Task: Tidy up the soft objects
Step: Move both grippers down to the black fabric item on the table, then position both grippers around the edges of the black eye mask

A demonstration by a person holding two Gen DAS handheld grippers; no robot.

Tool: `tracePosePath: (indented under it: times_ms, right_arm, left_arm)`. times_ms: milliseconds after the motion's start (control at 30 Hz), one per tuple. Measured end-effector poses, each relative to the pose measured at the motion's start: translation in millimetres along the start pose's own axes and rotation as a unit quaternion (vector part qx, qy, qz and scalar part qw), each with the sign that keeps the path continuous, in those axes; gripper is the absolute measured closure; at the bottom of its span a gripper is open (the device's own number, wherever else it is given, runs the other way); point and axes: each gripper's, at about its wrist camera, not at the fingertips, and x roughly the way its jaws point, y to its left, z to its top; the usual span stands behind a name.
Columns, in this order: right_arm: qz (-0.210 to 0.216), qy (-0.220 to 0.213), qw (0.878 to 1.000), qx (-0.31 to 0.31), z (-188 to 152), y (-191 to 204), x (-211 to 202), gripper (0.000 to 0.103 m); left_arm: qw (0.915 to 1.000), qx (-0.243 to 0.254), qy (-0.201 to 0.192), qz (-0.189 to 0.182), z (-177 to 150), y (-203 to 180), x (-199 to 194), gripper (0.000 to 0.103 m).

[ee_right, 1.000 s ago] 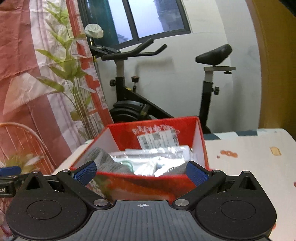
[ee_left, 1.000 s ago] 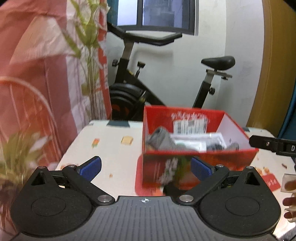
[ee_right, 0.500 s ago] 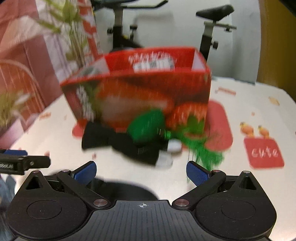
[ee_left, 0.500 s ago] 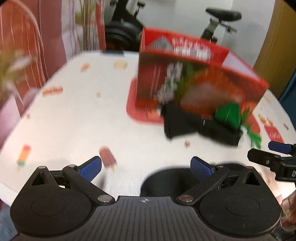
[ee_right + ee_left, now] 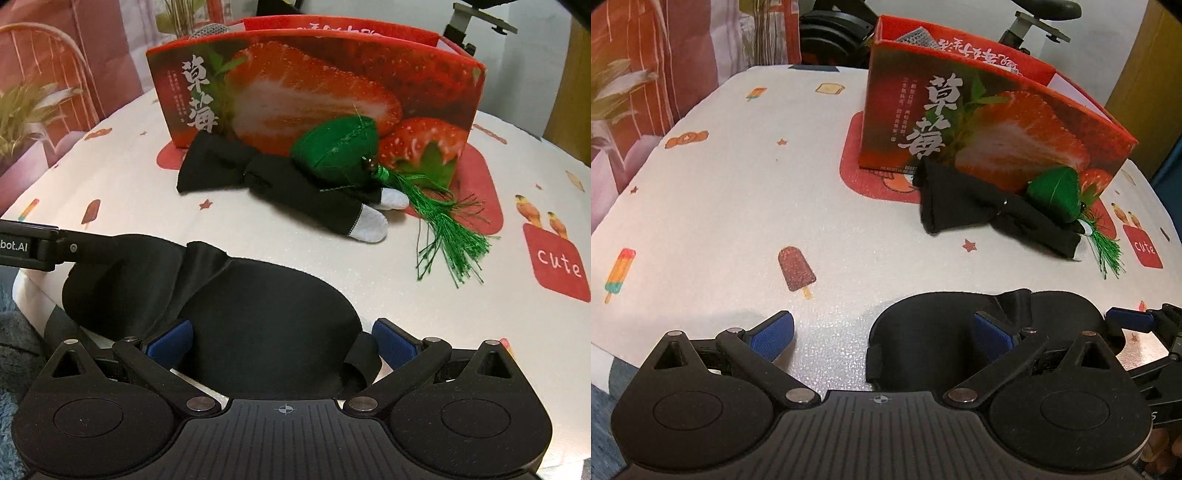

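Grippers have dropped from box height to the table edge within the second, so picking starts. Box (image 5: pixel 314 85) stands behind, socks (image 5: pixel 280 184) and green pouch (image 5: pixel 336 151) touching its front. Black mask (image 5: pixel 229 295) lies nearest, long axis left-right; left gripper (image 5: pixel 882 332) and right gripper (image 5: pixel 282 341) gape, empty.

Black eye mask (image 5: pixel 258 314) lies between spread jaws.
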Motion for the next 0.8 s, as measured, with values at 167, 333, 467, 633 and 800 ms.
tracePosePath:
  times_ms: [167,333,467,633,800]
  right_arm:
    - [-0.01,-0.002,1.0,-0.017,0.0,4.5,3.2,0.0]
    - [-0.011,-0.009,1.0,-0.016,0.8,5.5,6.5,0.0]
    - [-0.015,-0.016,1.0,-0.013,4.6,7.2,11.0,0.0]
    - [-0.02,-0.025,0.999,-0.007,12.6,9.5,19.0,0.0]
    - [-0.011,-0.043,0.999,-0.019,22.0,9.3,28.6,0.0]
  left_arm:
    - [1.0,0.003,0.006,-0.007,-0.7,-2.6,5.3,0.001]
    - [0.9999,0.005,0.008,-0.014,-1.9,-3.9,6.9,0.005]
    - [0.9999,0.002,0.007,-0.013,-2.7,-2.6,7.2,0.005]
    - [0.9999,-0.002,-0.01,-0.005,-1.8,0.8,5.2,0.007]
    - [0.9982,0.004,-0.059,-0.011,1.1,1.8,-1.9,0.007]
